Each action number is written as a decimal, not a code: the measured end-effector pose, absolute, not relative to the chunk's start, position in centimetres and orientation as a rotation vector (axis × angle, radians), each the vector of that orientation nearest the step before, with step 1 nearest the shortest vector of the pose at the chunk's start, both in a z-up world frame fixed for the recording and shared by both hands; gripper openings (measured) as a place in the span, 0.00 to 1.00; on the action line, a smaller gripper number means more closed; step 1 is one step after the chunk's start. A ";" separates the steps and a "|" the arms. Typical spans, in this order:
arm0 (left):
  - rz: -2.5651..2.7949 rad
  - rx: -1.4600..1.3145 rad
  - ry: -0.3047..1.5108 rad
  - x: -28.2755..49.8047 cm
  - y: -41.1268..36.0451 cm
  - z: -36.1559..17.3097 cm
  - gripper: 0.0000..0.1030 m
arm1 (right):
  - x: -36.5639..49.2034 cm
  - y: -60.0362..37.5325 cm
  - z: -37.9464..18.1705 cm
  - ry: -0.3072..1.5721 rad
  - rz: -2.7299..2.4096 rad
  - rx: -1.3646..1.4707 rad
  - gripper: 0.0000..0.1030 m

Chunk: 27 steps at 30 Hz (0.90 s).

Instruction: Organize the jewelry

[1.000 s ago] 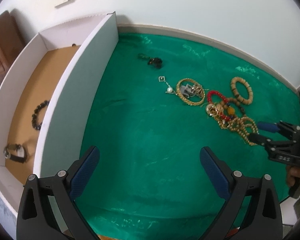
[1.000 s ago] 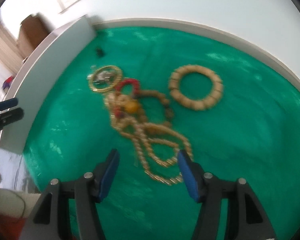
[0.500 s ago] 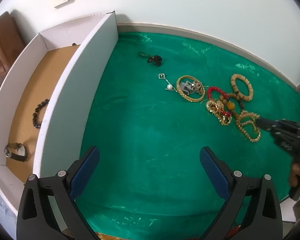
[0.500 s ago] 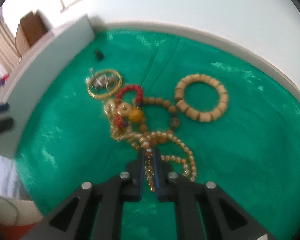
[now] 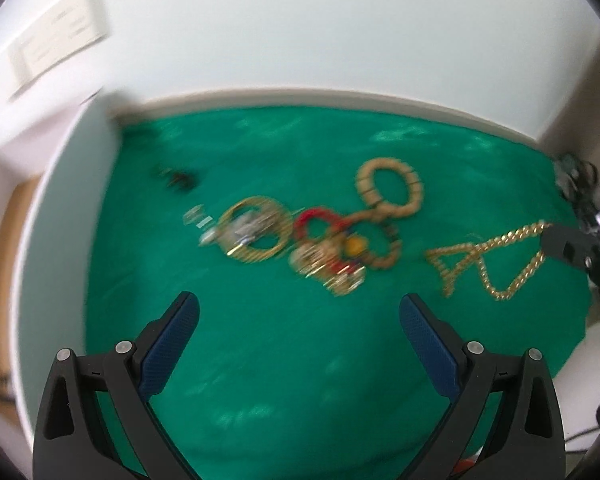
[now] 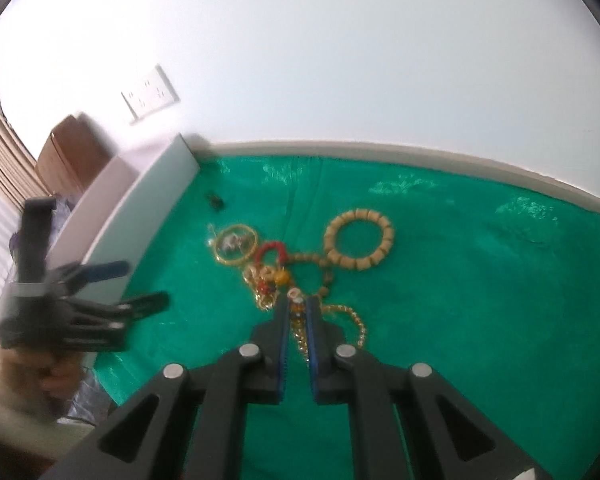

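My right gripper (image 6: pixel 298 312) is shut on a gold chain necklace (image 5: pixel 488 256) and lifts it off the green cloth (image 5: pixel 300 360); the chain (image 6: pixel 356 320) hangs in loops. It shows at the right of the left wrist view (image 5: pixel 568 246). My left gripper (image 5: pixel 300 316) is open and empty above the cloth, left of the chain; it shows in the right wrist view (image 6: pixel 140 284). A jewelry pile lies beyond: a gold bangle (image 5: pixel 256 230), a red bead bracelet (image 5: pixel 316 222) and a wooden bead bracelet (image 5: pixel 390 188).
A white box (image 5: pixel 64 216) with a brown floor stands at the left. A small dark piece (image 5: pixel 178 178) lies near its wall. The white wall and a socket plate (image 6: pixel 150 94) are behind. The cloth's edge is near on the right.
The right gripper stayed shut on the gold chain and lifted it away from the pile. The left gripper swung toward the pile and stayed open.
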<state>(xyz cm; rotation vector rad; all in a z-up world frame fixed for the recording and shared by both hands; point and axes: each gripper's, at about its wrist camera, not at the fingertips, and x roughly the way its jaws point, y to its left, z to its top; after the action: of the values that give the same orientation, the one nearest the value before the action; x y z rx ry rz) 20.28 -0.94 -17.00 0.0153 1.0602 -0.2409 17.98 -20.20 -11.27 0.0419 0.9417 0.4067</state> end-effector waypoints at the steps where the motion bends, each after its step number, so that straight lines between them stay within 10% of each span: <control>1: -0.259 0.039 1.046 20.8 -2.1 -17.2 0.97 | 17.8 -20.3 -11.1 0.939 0.405 0.044 0.08; 9: -0.256 0.188 1.111 25.3 -8.5 -22.4 0.69 | 16.2 -22.0 -10.9 0.962 0.387 0.073 0.08; 11: -0.242 0.209 1.133 25.6 -8.9 -23.4 0.55 | 15.8 -22.5 -10.7 0.958 0.386 0.079 0.08; 13: -0.242 0.202 1.166 25.8 -8.9 -24.2 0.16 | 15.6 -22.8 -10.5 0.957 0.384 0.081 0.08; 27: -0.342 -0.145 1.054 23.1 0.1 -15.4 0.00 | 15.7 -25.1 -7.8 0.876 0.388 0.110 0.08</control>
<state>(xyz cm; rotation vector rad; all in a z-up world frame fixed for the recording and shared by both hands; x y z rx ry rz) 23.06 0.11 -15.42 -0.1451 1.0535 -0.3424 15.71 -25.08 -7.77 0.1103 0.8762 0.3876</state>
